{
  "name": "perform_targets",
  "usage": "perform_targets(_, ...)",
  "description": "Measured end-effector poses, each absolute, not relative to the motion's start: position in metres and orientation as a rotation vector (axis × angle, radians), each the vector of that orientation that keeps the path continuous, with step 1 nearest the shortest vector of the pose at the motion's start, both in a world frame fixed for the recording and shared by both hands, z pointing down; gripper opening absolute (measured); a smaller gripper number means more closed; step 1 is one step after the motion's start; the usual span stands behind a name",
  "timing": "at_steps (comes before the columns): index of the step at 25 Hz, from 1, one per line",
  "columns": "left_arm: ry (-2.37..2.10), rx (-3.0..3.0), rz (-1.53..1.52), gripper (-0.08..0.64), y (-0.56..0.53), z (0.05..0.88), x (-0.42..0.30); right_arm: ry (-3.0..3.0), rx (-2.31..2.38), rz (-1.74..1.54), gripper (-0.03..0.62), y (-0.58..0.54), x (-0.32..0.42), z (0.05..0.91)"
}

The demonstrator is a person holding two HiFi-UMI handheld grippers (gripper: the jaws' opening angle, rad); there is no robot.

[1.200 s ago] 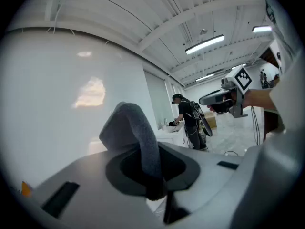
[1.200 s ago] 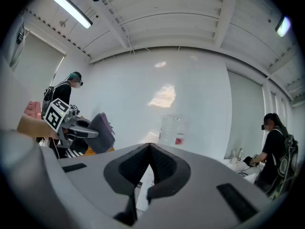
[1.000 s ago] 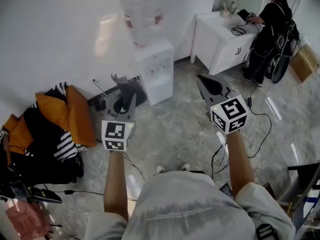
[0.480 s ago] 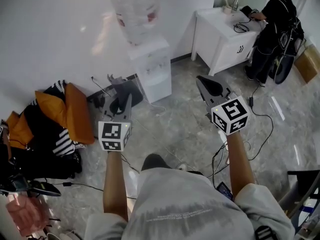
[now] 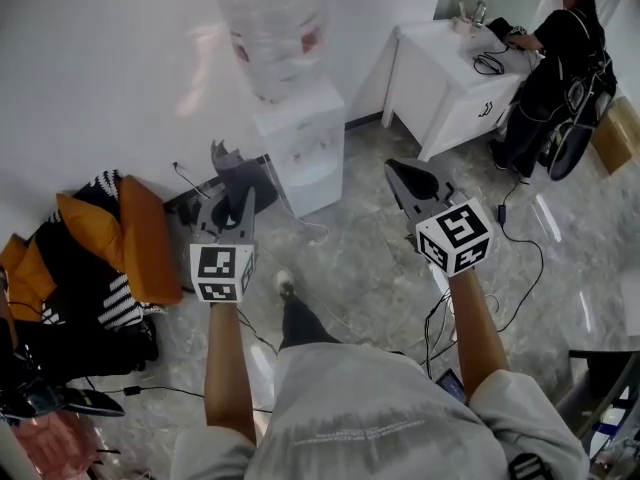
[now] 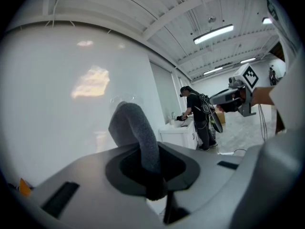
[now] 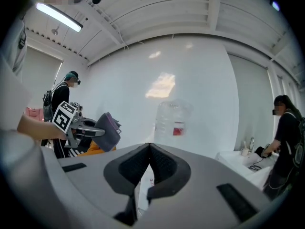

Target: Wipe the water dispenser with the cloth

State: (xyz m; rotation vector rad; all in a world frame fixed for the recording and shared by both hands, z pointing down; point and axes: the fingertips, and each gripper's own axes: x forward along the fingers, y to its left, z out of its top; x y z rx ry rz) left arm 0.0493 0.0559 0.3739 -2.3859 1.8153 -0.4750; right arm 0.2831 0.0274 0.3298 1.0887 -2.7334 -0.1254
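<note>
The white water dispenser (image 5: 300, 148) stands against the wall with a clear bottle (image 5: 272, 28) on top; the bottle (image 7: 172, 120) also shows in the right gripper view. My left gripper (image 5: 228, 173) is shut on a grey cloth (image 5: 245, 183), held in the air left of the dispenser and short of it. In the left gripper view the cloth (image 6: 136, 132) sticks up from the closed jaws of the left gripper (image 6: 150, 168). My right gripper (image 5: 395, 170) hovers to the dispenser's right, shut and empty, and in its own view the right gripper (image 7: 149, 149) has its jaws touching.
A white cabinet (image 5: 450, 78) stands at the back right with a person (image 5: 555, 58) working at it. A heap of orange and striped bags (image 5: 100, 248) lies at the left by the wall. Cables (image 5: 510, 258) run over the grey tiled floor.
The person holding the grippers has stepped forward, with one foot now showing ahead. The dispenser sits nearer and both grippers have come closer to it, the cloth still held.
</note>
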Motion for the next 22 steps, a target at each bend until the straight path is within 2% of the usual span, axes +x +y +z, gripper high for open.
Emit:
perform_targets(12, 1.815, -2.429, -0.662, 0.049, -0.109, 0.426, -0.110, -2.681, 1.034, -0.006, 0.014, -0.124, 0.102, 0.369)
perform_targets(22, 1.803, -2.603, -0.786, 0.049, -0.247, 0.536, -0.198, -2.583, 0.988, 0.082, 0.012, -0.196, 0.025, 0.424)
